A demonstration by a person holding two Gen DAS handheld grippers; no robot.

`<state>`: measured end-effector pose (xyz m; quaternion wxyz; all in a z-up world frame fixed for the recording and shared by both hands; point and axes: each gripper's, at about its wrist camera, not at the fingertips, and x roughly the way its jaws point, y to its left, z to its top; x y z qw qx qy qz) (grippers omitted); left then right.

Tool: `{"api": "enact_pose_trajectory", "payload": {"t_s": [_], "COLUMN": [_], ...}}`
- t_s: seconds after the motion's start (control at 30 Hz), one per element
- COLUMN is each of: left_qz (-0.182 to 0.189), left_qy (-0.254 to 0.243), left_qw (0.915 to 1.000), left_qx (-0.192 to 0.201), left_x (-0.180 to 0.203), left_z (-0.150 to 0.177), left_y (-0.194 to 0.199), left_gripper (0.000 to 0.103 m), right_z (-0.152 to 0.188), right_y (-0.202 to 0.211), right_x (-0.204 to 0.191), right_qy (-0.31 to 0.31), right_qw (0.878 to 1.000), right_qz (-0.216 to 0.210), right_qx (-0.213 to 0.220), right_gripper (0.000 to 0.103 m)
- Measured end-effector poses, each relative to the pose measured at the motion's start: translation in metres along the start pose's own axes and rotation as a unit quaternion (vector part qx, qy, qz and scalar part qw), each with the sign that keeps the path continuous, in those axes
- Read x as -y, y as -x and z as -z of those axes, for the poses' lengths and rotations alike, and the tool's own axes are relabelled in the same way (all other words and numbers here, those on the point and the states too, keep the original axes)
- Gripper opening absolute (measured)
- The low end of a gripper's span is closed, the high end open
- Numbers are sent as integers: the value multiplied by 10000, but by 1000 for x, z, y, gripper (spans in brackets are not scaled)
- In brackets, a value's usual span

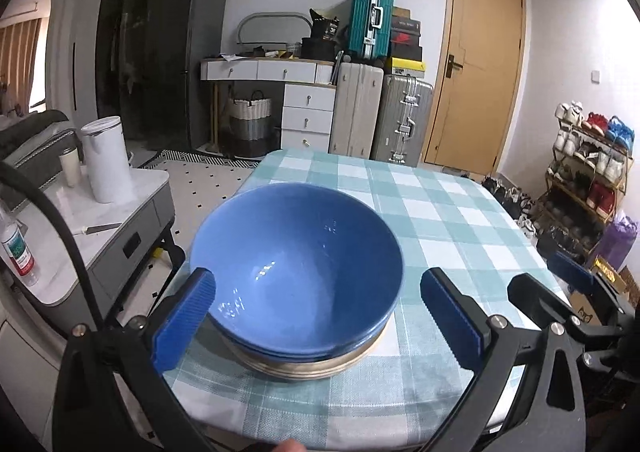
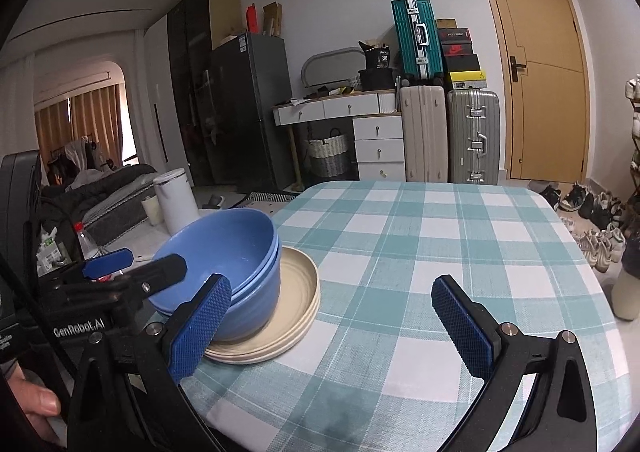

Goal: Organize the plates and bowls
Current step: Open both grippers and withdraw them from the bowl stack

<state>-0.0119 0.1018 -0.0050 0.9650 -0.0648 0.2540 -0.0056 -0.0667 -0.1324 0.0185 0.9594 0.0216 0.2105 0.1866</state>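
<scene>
Bowls (image 1: pixel 296 264) nested on cream plates (image 2: pixel 298 292), near table (image 2: pixel 440 252) edge. Stacking apparently finished. Left gripper (image 1: pixel 316 316) spread wide around stack, perhaps touching rim; right gripper (image 2: pixel 332 328) spread, empty, beside it. Next: backing off without nudging stack.

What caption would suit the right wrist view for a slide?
Open right hand-held gripper beside nested blue bowls on stacked beige plates, checked tablecloth.
</scene>
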Motion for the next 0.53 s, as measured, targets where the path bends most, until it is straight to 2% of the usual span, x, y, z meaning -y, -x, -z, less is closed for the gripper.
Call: {"api": "enact_pose_trajectory", "payload": {"t_s": [0.17,0.37,0.43,0.53], "left_qz": [29,-141,-400,-419], "left_qy": [31,-174,-207,-244], "left_qw": [9999,9984,9971,9962], "left_qx": [127,512,620,718], "left_x": [1,5,6,6], "left_z": [0,2,2,1], "left_y": [2,15,18,20], "left_gripper": [103,103,103,103], "right_z": [-1,-1,-1,-1], "right_y": [-1,-2,-3,-3], "right_x": [1,1,2,2], "right_qy": [-24,-34,-50,-48], "right_qw": [10000,10000,10000,10000], "right_qz": [-15,-15,-22,-13], "right_qx": [-4,-29,-35,-39], "right_gripper": [102,102,102,102]}}
